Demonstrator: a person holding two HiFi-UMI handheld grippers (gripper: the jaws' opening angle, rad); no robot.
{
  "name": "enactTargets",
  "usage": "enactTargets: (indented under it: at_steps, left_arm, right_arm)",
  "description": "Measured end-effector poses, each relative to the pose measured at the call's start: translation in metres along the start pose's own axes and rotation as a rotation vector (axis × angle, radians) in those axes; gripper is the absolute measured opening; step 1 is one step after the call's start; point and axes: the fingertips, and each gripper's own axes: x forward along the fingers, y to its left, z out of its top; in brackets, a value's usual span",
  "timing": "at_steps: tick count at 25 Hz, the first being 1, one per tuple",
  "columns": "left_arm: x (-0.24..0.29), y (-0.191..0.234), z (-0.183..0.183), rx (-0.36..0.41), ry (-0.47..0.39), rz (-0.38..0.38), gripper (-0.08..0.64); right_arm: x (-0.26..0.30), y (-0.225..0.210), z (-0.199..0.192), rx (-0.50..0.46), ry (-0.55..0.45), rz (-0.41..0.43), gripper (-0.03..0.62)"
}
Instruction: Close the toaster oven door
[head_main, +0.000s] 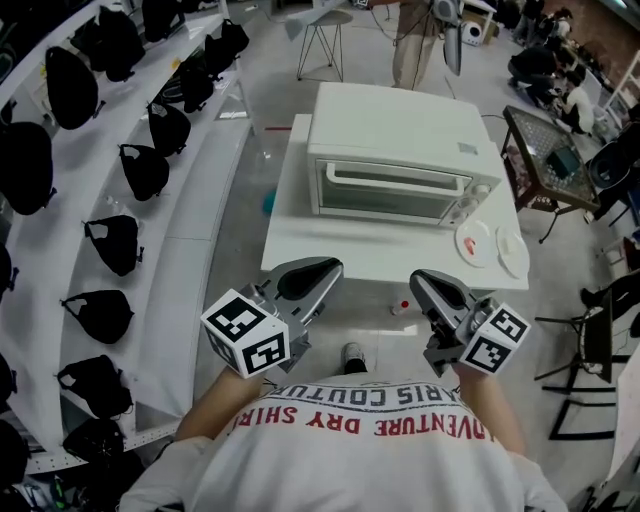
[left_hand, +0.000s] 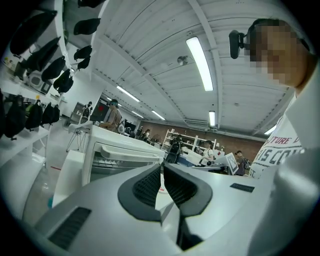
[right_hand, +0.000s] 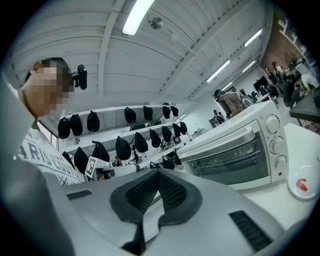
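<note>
The toaster oven door (head_main: 395, 192) looks shut, so I hold my left gripper (head_main: 322, 270) and right gripper (head_main: 424, 282) pressed together, empty, well back; no further move seems needed.

- The toaster oven (head_main: 400, 150) is white, its glass door grey.
- The table (head_main: 300, 240) is white.
- The left gripper (head_main: 333, 266) and right gripper (head_main: 417, 276) are grey, with black ribbed pads (left_hand: 147, 187) and black-and-white marker cubes (head_main: 247, 333).
- The shirt (head_main: 370, 460) is white with red lettering.
- The bags (head_main: 115, 243) at frame left are black.

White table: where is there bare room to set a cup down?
The front strip of the white table, between the white toaster oven and the near edge, is bare. The front right corner is crowded by two small white plates.
</note>
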Motion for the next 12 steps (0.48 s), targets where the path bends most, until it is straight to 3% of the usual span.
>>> enactTargets:
  at_steps: [12]
  left_arm:
    - [-0.012, -0.028, -0.009, 0.019, 0.005, -0.018, 0.041]
  right_arm:
    - [-0.025, 0.016, -0.002, -0.017, -0.03, -0.04, 0.023]
